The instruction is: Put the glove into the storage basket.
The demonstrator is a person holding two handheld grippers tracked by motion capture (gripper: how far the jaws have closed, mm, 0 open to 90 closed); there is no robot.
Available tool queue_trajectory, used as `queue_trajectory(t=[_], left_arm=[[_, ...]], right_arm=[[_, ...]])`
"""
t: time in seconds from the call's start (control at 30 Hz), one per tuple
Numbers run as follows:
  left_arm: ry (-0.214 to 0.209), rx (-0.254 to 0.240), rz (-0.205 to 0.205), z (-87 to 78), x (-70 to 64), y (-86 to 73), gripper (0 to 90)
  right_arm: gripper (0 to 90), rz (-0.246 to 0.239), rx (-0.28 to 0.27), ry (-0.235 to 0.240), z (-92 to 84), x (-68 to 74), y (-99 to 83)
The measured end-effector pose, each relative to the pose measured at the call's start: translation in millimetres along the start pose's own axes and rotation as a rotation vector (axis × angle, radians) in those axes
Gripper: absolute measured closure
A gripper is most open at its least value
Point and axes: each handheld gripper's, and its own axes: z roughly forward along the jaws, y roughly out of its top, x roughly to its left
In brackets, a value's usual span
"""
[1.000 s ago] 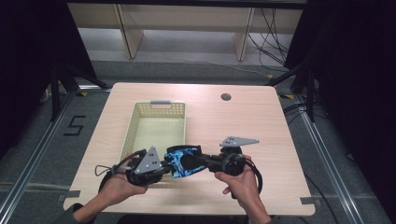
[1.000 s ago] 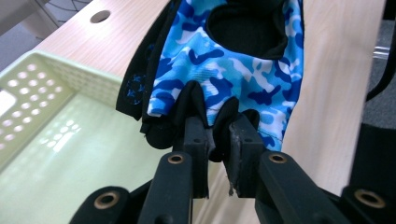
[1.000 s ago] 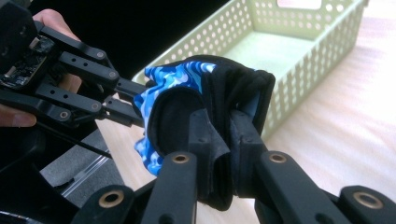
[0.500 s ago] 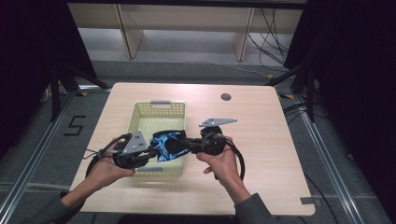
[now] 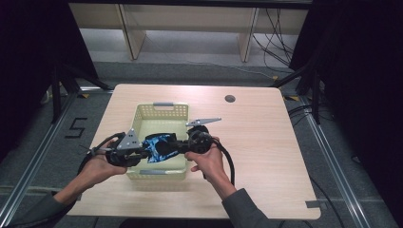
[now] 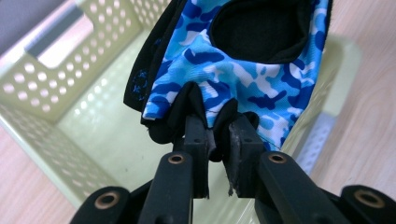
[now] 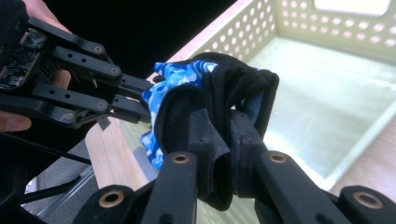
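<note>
Wooden table (image 5: 266, 142) — grey floor (image 5: 190, 71) beyond

Black fingers (image 6: 196, 140), seemingly brass-coloured rivets

A lab recording bay around me, pale wooden table (image 5: 266, 156) with a cable hole (image 5: 230, 99), black curtains (image 5: 361, 71) on both sides, metal floor rails (image 5: 28, 175), loose cables (image 5: 280, 38), a taped number marker (image 5: 76, 127) (a 5).
</note>
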Motion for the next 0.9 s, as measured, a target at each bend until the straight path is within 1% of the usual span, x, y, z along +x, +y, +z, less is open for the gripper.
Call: queue_trajectory(t=[0.03, 0.07, 0.13, 0.17, 0.2, 0.23, 0.27, 0.3, 0.33, 0.37, 0.4, 0.43, 0.47, 0.5, 0.53, 0.57, 0.63, 0.67, 0.7, 0.73, 0.8, 0.9], left_arm=[[-0.005, 0.003, -0.015, 2.1, 1.3, -2.5, 79.6], [-0.006, 0.011, -0.010, 4.0, 3.2, -4.6, 79.6], [-0.016, 0.031, -0.024, 8.9, 5.2, -9.1, 79.6], [-0.024, 0.045, -0.013, 10.9, 7.2, -10.9, 79.6], [-0.028, 0.053, -0.023, 13.3, 8.6, -12.7, 79.6], [-0.040, 0.068, -0.024, 14.9, 10.6, -14.1, 79.6], [-0.045, 0.084, -0.021, 16.7, 12.5, -15.2, 79.6], [-0.053, 0.101, -0.010, 18.4, 14.0, -16.0, 79.6], [-0.055, 0.111, -0.015, 20.5, 15.2, -16.9, 79.6], [-0.059, 0.119, -0.014, 22.3, 15.8, -18.3, 79.6], [-0.067, 0.129, -0.006, 24.5, 16.9, -19.3, 79.6], [-0.074, 0.143, -0.006, 26.5, 17.2, -20.6, 79.6], [-0.079, 0.146, -0.012, 29.1, 16.5, -22.0, 79.6], [-0.088, 0.161, -0.015, 31.1, 16.2, -22.4, 79.6], [-0.080, 0.158, -0.007, 33.0, 15.4, -22.7, 79.6], [-0.085, 0.169, -0.002, 34.1, 15.1, -22.6, 79.6], [-0.097, 0.178, -0.006, 36.5, 15.1, -22.6, 79.5], [-0.100, 0.185, 0.002, 37.3, 16.1, -22.4, 79.5], [-0.100, 0.184, -0.008, 38.7, 15.5, -23.1, 79.4], [-0.108, 0.195, -0.009, 39.9, 15.4, -23.3, 79.4], [-0.101, 0.186, -0.004, 40.9, 14.4, -22.9, 79.4], [-0.102, 0.192, -0.009, 41.0, 13.9, -23.0, 78.9]], right_arm=[[81.7, 0.014, 0.014, 0.005, 3.7, -0.1, 0.0], [81.7, 0.006, 0.021, -0.007, 7.4, -1.3, 0.1], [81.7, 0.021, 0.039, -0.007, 15.1, -2.0, -0.5], [81.8, 0.011, 0.046, -0.008, 18.9, -3.5, -1.0], [81.7, 0.023, 0.054, -0.003, 22.7, -3.9, -1.8], [81.8, 0.031, 0.064, -0.002, 26.4, -4.7, -2.7], [81.7, 0.029, 0.072, -0.013, 29.8, -6.1, -3.4], [81.7, 0.037, 0.078, -0.013, 33.3, -7.2, -4.2], [81.8, 0.046, 0.088, -0.016, 36.4, -7.7, -4.9], [81.7, 0.041, 0.096, -0.022, 38.9, -8.3, -5.5], [81.7, 0.047, 0.106, -0.026, 40.9, -7.9, -6.2], [81.7, 0.051, 0.112, -0.027, 43.1, -7.5, -7.1], [81.7, 0.051, 0.118, -0.031, 44.9, -7.4, -8.2], [81.7, 0.057, 0.128, -0.037, 46.4, -6.9, -9.3], [81.6, 0.060, 0.136, -0.039, 47.8, -7.0, -10.5], [81.6, 0.065, 0.144, -0.048, 48.6, -7.0, -11.2], [81.6, 0.070, 0.150, -0.049, 49.9, -8.4, -12.5], [81.5, 0.073, 0.152, -0.055, 49.7, -8.9, -13.0], [81.4, 0.073, 0.155, -0.053, 49.6, -9.1, -13.5], [81.3, 0.075, 0.155, -0.051, 49.8, -8.9, -14.1], [81.2, 0.068, 0.165, -0.059, 51.0, -9.3, -15.6], [80.5, 0.056, 0.184, -0.074, 52.8, -9.4, -17.0]])
